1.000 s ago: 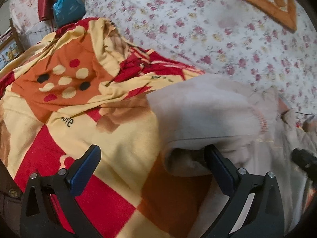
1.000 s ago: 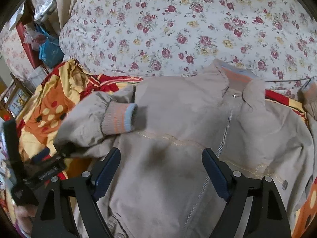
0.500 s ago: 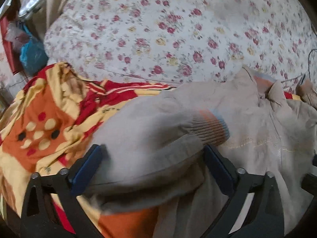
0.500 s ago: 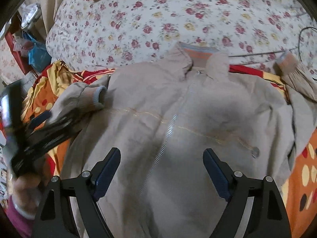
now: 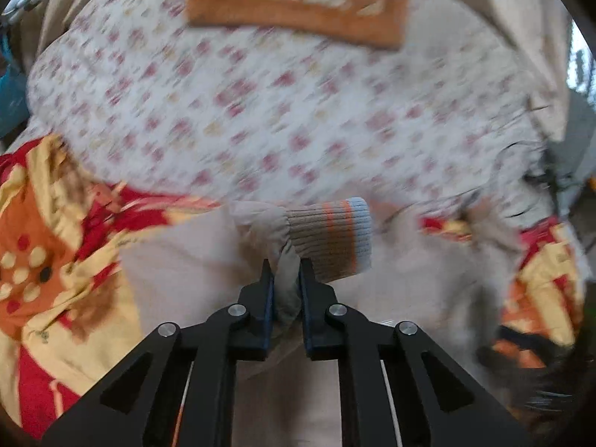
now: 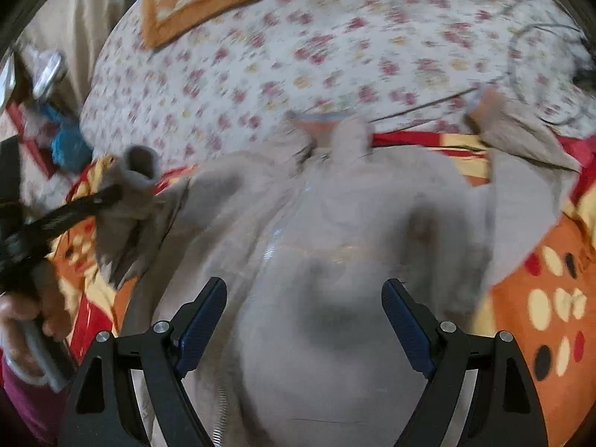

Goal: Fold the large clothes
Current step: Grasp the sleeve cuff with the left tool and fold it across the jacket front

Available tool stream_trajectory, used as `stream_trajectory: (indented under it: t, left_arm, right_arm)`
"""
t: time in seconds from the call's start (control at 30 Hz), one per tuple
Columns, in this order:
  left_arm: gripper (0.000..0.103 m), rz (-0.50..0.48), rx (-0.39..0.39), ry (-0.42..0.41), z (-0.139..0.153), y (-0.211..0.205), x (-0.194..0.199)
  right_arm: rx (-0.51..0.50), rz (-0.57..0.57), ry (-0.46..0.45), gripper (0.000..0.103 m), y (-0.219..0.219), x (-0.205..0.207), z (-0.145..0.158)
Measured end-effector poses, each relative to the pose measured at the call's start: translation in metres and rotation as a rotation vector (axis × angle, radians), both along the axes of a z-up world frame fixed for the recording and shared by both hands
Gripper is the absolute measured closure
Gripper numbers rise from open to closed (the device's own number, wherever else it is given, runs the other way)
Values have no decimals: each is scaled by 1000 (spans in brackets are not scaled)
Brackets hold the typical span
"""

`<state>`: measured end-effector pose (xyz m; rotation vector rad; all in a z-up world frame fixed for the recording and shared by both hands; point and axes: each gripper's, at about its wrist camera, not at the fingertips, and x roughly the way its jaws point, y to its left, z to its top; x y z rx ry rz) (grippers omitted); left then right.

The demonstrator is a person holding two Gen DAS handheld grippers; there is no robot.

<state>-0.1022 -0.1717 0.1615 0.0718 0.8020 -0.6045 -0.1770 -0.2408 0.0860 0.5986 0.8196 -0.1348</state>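
Home bedroom, probably: a bed with a floral quilt (image 5: 283, 111), an orange-bordered patterned towel (image 5: 298, 3) on top of it, and a red-yellow-orange cartoon blanket (image 6: 540, 298) spread in front. Beige curtain (image 6: 74, 22) and bagged clutter (image 6: 63, 138) beside the bed; frames blurred.

Matt beige cloth jacket (image 6: 335, 242), ribbed knit cuff (image 5: 331, 242), fuzzy patterned blanket (image 5: 67, 260)

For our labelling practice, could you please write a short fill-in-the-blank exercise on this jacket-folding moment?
1. The left gripper is shut on the jacket's ____.
2. The right gripper hangs ____ above the jacket.
3. The ribbed cuff ends in a light ____ band.
4. The floral quilt lies ____ the jacket's collar.

Missing words: sleeve; open; blue; beyond
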Motion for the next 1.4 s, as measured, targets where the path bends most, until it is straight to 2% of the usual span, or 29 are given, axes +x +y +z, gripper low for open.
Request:
stream_trajectory:
  t: [0.1,0.2,0.3,0.4,0.47,0.53,0.57,0.67,0.7,0.73,0.83,0.93,1.03,1.13,1.27,1.4]
  left_arm:
    - [94,-112,-79,24,20,-41,-21]
    - [94,-214,-113,22,26,-90,-50]
    - [94,-276,-123,54,14,-134,-68]
    - [93,-305,-117,148,-18,-166,-70]
    - [85,-314,-96,193,-43,-178,-68]
    - [52,-330,-60,199,-56,-179,-72]
    - [47,-328,-34,194,-59,-173,-73]
    - [42,-337,-9,203,-59,-150,-73]
    - [30,-333,-15,197,-55,-134,-72]
    - [24,-309,-12,173,-53,-121,-71]
    - [24,-166,71,36,-52,-75,-67]
    - [24,-9,155,-34,-63,-25,-53]
    - [24,104,196,-22,-81,24,-43]
    - [24,136,236,1,-98,55,-39]
    - [24,138,268,33,-115,73,-37]
    - [24,170,232,64,-122,61,-17]
  right_arm:
    - [2,-69,4,16,-24,-16,-2]
    - [19,-134,14,16,-50,-34,-9]
    - [28,-214,38,16,-76,-56,-19]
    - [36,-272,70,16,-96,-75,-32]
    - [47,-288,89,16,-103,-81,-38]
    - [55,-295,102,16,-108,-84,-44]
    - [57,-295,102,16,-110,-85,-44]
    - [49,-290,86,16,-109,-82,-40]
    - [41,-286,81,16,-108,-79,-37]
    - [33,-276,73,16,-106,-74,-33]
    - [-1,-231,41,16,-95,-61,-21]
    - [-47,-178,33,16,-87,-35,-14]
    - [-31,-150,65,15,-86,-8,-16]
    - [22,-132,67,15,-84,11,-20]
    - [52,-119,89,15,-76,23,-30]
    - [59,-113,111,15,-70,29,-38]
